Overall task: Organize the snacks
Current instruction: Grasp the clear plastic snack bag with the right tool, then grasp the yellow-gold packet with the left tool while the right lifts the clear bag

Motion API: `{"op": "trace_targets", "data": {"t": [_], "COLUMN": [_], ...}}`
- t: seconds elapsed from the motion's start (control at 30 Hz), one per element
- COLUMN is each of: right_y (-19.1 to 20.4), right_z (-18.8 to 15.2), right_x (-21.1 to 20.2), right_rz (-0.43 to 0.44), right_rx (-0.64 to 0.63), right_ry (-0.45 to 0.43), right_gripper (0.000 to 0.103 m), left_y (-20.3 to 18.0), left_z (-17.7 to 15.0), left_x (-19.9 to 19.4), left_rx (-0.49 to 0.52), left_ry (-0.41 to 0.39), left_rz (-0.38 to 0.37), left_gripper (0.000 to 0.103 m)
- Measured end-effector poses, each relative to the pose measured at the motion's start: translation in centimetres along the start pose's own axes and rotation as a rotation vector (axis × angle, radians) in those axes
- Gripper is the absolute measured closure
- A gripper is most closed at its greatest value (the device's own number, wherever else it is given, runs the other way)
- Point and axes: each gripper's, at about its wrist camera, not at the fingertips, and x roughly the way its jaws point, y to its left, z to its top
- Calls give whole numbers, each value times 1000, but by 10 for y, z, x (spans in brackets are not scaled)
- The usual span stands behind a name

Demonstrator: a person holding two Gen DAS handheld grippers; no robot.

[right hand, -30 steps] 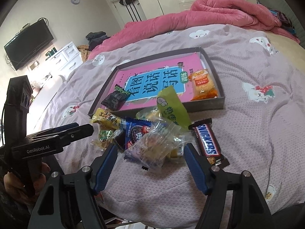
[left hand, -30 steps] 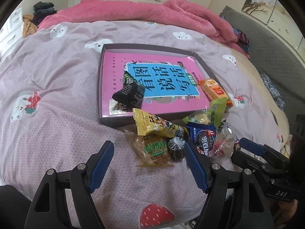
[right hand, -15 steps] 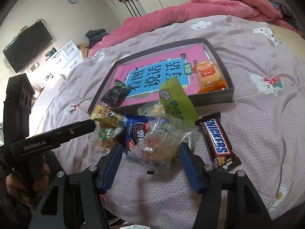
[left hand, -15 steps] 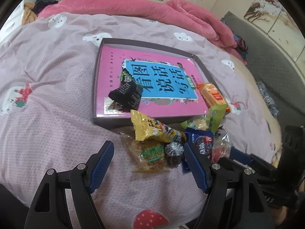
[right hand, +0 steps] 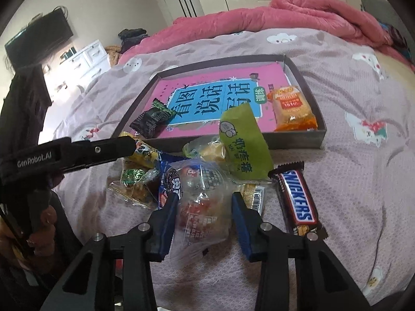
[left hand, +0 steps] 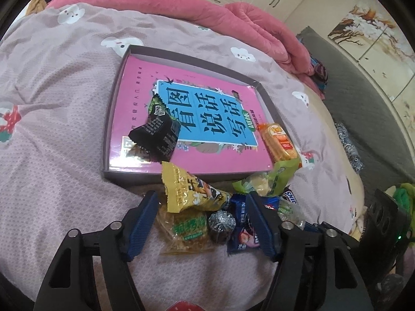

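A heap of snack packets lies on the bed in front of a shallow grey tray (left hand: 181, 59) (right hand: 298, 142). The tray holds a pink book, a black packet (left hand: 155, 134) and an orange cracker packet (right hand: 291, 108). My left gripper (left hand: 202, 223) is closing around a yellow packet (left hand: 189, 194), a clear green-labelled packet (left hand: 186, 230) and a foil-wrapped sweet (left hand: 221, 223). Its pads are not pressing on them. My right gripper (right hand: 205, 220) is closing, its pads against the sides of a clear packet (right hand: 205, 207) with red contents.
A Snickers bar (right hand: 298, 202) lies right of the right gripper, with a green packet (right hand: 243, 145) and a blue packet (right hand: 170, 181) in the heap. A pink quilt (left hand: 246, 20) is bunched at the bed's far side. A hand (right hand: 44, 220) holds the left gripper.
Both grippers have come down closer to the heap. The right jaws have narrowed from wide apart to the sides of the clear packet. The left jaws have narrowed a little.
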Motion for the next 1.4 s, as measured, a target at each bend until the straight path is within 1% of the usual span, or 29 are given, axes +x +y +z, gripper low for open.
{"op": "trace_targets", "data": {"t": [0.07,0.13,0.23,0.33,0.57,0.8,0.87,0.9,1.03,1.13,1.23,1.4], "right_y": [1,0,-1,-2,-1,-1,0,0,1,4,7,6], "right_z": [0,1,2,3,5,5,5,6,7,8,8,10], "right_x": [0,-1,-1,0,1,2,2,2,1,-1,-4,-10], "right_rz": [-2,-2,-3,-5,-14,-13,-12,-12,-14,-16,-12,-2], "right_rx": [-4,-5,-6,-6,-22,-36,-38,-39,-53,-72,-83,-80], "right_ry": [-3,-8,-12,-16,-21,-23,-26,-28,-37,-49,-65,-93], "right_gripper": [62,62,62,62,62,63,63,63,63,63,63,63], "left_y": [0,-1,-1,-2,-5,-6,-5,-4,-1,-1,-3,-6], "left_z": [0,0,1,2,6,7,8,9,10,10,10,14], "left_x": [1,4,7,9,19,30,32,33,37,36,33,19], "left_rx": [2,2,3,2,6,3,-2,-6,-22,-28,-20,-10], "left_ry": [4,15,19,24,28,49,50,54,66,62,51,5], "left_rz": [-8,-16,-22,-34,-34,-42,-54,-62,-81,-87,-87,-99], "left_gripper": [39,53,57,61,61,61,73,77,83,87,87,88]}}
